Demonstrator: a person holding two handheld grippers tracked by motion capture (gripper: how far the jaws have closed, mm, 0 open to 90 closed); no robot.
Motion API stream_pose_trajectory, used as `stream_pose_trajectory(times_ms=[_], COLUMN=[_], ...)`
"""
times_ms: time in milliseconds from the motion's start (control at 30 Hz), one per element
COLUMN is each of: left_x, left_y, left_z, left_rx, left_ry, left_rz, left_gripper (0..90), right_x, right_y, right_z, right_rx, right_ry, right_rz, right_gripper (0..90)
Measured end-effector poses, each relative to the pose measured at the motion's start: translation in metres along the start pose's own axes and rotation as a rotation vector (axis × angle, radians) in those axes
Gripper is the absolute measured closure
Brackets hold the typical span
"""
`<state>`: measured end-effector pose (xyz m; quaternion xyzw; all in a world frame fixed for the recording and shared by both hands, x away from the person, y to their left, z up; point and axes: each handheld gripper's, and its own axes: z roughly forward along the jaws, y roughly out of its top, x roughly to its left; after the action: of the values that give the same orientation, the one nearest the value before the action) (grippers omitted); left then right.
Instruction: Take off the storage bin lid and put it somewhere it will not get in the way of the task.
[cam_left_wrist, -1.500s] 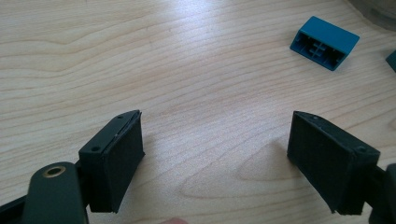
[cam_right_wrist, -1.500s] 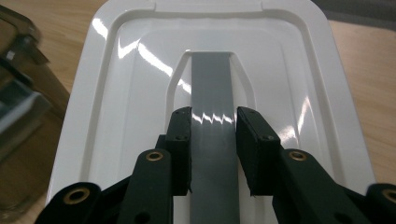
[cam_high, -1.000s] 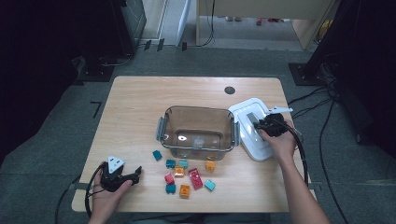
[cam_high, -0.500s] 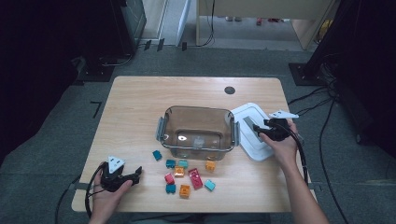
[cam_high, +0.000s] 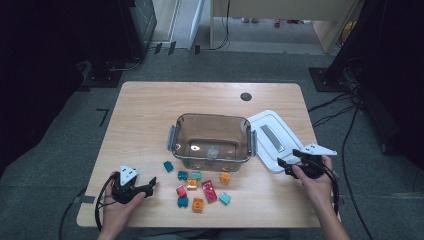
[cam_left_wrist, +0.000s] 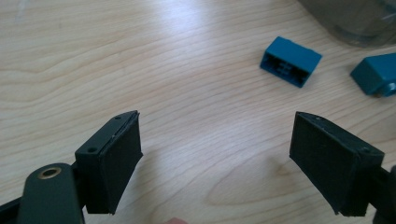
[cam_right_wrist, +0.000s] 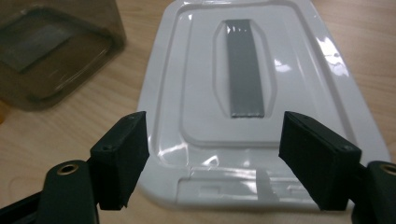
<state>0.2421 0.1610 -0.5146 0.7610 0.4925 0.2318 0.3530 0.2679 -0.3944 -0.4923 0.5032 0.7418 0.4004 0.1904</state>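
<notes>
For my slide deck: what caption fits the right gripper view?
Open tongs at the near edge of a white lid lying beside a clear tub.

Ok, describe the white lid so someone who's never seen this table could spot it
Find the clear brown bin mid-table. Immediately to its right the white lid lies flat on the wood, just ahead of the right gripper. It is the one white thing there, with a grey strip down its middle.

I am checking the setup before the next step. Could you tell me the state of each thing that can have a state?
Container: open, lid off, no blocks inside.
Lid: flat on the table, right of the container.
Blocks: loose on the table.
Left gripper: open, empty.
Right gripper: just been opening, nothing gripped.
</notes>
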Motion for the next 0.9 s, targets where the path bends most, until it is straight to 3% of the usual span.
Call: stream_pose_trajectory(times_ms=[133,467,700,900], left_x=[-0.005,-0.004,-0.009,-0.018], left_y=[0.005,0.011,0.017,0.020], left_z=[0.002,0.006,0.006,0.012], left_rx=[-0.002,-0.020,-0.034,-0.028], left_ry=[-0.035,-0.084,-0.115,-0.119], left_rz=[0.019,-0.002,-0.002,0.013], left_gripper=[16.8,17.7,17.8,21.9], right_x=[0.008,0.016,0.021,0.031], right_y=[-0.013,-0.048,-0.060,-0.060], right_z=[-0.012,-0.037,-0.033,-0.018], right_rx=[0.009,0.011,0.035,0.068], right_ry=[0.007,-0.055,-0.073,-0.115], right_rz=[0.009,0.054,0.057,0.005], right_gripper=[21.7,20.7,20.1,16.1])
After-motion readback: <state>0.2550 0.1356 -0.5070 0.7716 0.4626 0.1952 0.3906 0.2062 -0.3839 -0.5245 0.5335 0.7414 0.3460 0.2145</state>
